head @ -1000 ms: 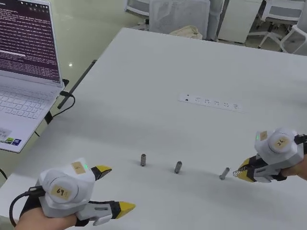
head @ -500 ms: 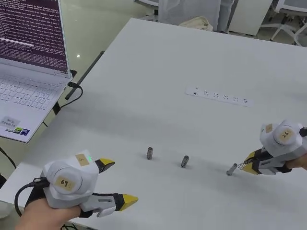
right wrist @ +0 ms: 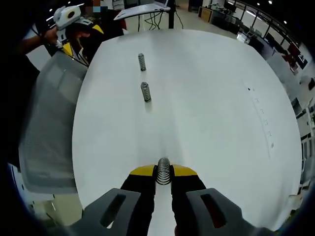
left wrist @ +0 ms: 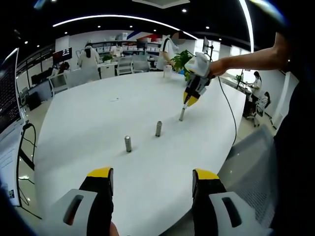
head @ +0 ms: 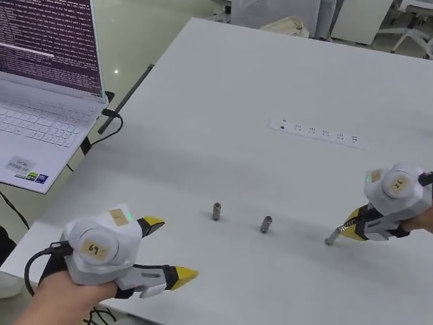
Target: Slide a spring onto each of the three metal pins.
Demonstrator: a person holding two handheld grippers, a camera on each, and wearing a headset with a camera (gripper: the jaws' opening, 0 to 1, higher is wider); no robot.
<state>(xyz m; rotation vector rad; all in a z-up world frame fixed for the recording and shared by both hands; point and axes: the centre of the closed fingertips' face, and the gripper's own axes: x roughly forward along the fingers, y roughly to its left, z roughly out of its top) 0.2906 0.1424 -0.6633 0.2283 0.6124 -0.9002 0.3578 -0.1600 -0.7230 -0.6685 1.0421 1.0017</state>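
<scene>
Three short metal pins stand in a row on the white table [head: 223, 101]. The left pin [head: 216, 211] and the middle pin [head: 266, 224] each wear a spring. The right pin [head: 331, 237] leans a little. My right gripper [head: 352, 227] is shut on a spring [right wrist: 164, 171], whose free end meets that pin's top; how far it is on, I cannot tell. In the right gripper view the two sprung pins [right wrist: 145, 91] [right wrist: 141, 61] lie ahead. My left gripper [head: 169, 248] hovers open and empty at the near left, facing the pins [left wrist: 128, 143] [left wrist: 158, 128] [left wrist: 181, 114].
An open laptop [head: 47, 101] sits off the table's left edge, with a black cable [head: 101, 128] beside it. A white power strip [head: 318, 133] lies further back on the table. Office chairs and people stand in the far background.
The right gripper has carried the spring left and down, from just beside the right pin to its top. The left gripper has barely moved. The head camera has shifted.
</scene>
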